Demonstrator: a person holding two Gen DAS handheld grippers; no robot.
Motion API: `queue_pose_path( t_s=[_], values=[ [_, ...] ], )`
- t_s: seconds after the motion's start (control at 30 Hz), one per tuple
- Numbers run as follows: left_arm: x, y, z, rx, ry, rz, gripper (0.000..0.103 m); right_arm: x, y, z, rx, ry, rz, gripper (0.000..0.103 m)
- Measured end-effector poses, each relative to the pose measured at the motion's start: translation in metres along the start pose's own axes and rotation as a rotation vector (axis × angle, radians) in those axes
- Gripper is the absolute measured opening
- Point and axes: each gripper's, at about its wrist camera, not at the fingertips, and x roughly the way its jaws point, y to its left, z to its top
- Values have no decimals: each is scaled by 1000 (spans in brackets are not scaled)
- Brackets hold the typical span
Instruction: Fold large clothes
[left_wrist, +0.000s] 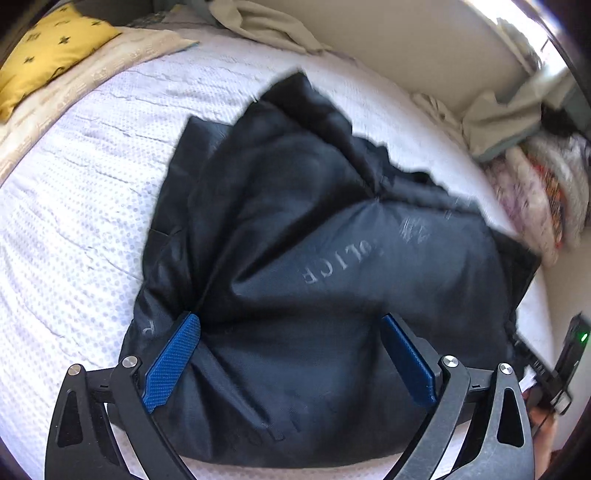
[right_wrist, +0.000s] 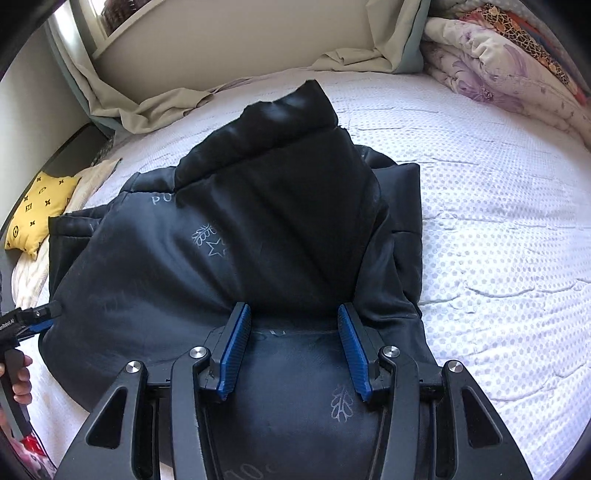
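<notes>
A large dark navy padded jacket (left_wrist: 314, 258) with faint grey print lies bunched and partly folded on the white dotted mattress (left_wrist: 74, 221). My left gripper (left_wrist: 291, 332) is open, its blue pads spread wide just above the jacket's near part, holding nothing. In the right wrist view the jacket (right_wrist: 155, 280) fills the middle, with a dark sleeve or flap (right_wrist: 288, 206) folded up over its centre. My right gripper (right_wrist: 295, 321) is open over the jacket's near edge at the base of that flap, empty. The left gripper (right_wrist: 37, 317) shows at the left edge beside the jacket.
A yellow patterned cushion (left_wrist: 51, 48) lies at one end of the bed, also in the right wrist view (right_wrist: 37, 214). Folded floral quilts (right_wrist: 498, 66) are stacked at the other end. Beige curtains (right_wrist: 147, 103) hang down onto the mattress along the wall.
</notes>
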Motion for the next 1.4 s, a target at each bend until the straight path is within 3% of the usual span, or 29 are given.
queue_pose_path(
  t_s=[0.2,0.33,0.63,0.83,1.07,1.4],
  values=[
    [-32,31,11,-175,-48,-151,99,-45,15,12,-10,-82,-10,55],
    [-46,47,17,-202,-87,-146,99,-71,21,13,-5,-146,-5,57],
    [-67,79,17,-250,-122,-156,99,-96,24,11,9,-159,10,57],
    [-80,97,-16,-309,-132,-133,99,-121,15,7,62,-187,40,58],
    [-65,106,-71,-446,-78,-252,99,-126,15,5,81,-183,83,58],
    [-22,97,-79,-579,-54,-450,91,-131,21,1,74,-196,114,62]
  ],
)
